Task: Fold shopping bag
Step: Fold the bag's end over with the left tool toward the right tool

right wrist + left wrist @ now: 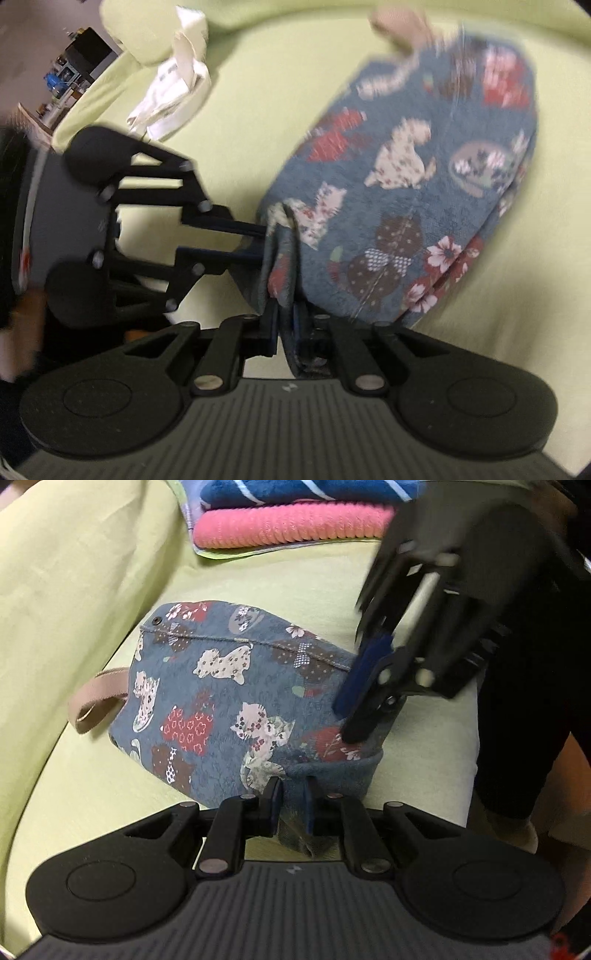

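The shopping bag [221, 701] is blue cloth printed with cats and flowers. It lies folded over on a yellow-green sheet, with a beige handle [92, 705] looping out at its left end. In the left wrist view my left gripper [291, 797] is shut on a bunched fold at the bag's near edge. My right gripper [345, 722] comes in from the upper right and pinches the bag's right corner. The blurred right wrist view shows the bag [424, 177] with my right gripper [286, 317] shut on its cloth. The left gripper [264, 242] grips the same edge just to the left.
A pink towel [291, 526] under a blue striped one lies stacked at the far edge of the yellow-green sheet [74, 590]. Crumpled white paper or cloth [173, 85] lies to the far left. A person's dark clothing [524, 738] fills the right side.
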Action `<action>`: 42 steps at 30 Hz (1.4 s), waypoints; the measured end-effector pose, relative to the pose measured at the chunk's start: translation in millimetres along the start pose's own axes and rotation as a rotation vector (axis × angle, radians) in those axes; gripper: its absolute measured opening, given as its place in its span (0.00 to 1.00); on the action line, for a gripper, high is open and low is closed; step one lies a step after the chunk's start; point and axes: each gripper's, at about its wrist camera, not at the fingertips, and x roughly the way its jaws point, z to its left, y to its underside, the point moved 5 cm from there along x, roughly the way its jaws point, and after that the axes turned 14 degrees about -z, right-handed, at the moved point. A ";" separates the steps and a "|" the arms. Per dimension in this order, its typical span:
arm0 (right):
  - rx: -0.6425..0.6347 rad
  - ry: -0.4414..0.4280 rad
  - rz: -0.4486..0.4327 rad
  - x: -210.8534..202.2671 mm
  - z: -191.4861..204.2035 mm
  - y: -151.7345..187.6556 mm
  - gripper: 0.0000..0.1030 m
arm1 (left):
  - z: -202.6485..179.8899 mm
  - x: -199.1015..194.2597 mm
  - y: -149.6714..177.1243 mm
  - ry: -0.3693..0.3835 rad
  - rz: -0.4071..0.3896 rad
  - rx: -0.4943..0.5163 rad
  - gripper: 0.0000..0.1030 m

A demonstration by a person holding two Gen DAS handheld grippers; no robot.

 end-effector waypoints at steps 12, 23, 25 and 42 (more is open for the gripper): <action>-0.403 0.429 -0.386 -9.0 65.7 40.9 0.05 | 2.9 -0.2 5.2 -0.023 -0.049 -0.061 0.15; -0.443 0.356 -0.391 3.2 57.7 37.3 0.06 | -70.6 -34.1 46.0 -0.085 -0.081 0.757 0.40; -0.412 0.326 -0.390 2.6 53.3 35.7 0.06 | -74.0 -24.3 55.5 -0.111 -0.072 0.930 0.45; -0.037 0.136 -0.405 -3.9 6.8 22.5 0.03 | -32.8 0.9 29.1 0.215 -0.089 1.029 0.52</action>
